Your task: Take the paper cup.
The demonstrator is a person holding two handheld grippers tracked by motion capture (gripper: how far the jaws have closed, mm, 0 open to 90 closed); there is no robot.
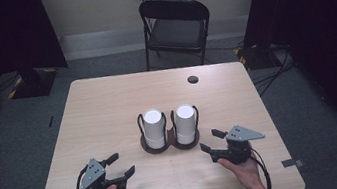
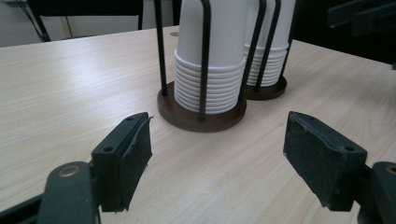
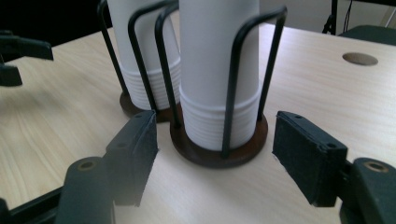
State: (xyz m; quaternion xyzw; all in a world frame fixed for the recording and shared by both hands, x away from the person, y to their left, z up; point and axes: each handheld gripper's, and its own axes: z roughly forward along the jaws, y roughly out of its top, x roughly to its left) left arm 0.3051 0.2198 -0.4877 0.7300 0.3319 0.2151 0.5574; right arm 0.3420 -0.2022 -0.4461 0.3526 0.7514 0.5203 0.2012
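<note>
Two stacks of white paper cups [image 1: 154, 127] in black wire holders with round brown bases [image 1: 171, 145], table centre. My left gripper [image 1: 120, 165]: jaws apart, empty. My right gripper [image 1: 210, 139]: jaws apart, empty.

Wooden table [image 1: 108, 108]: two cup holders [image 1: 171, 143] (side by side).
</note>
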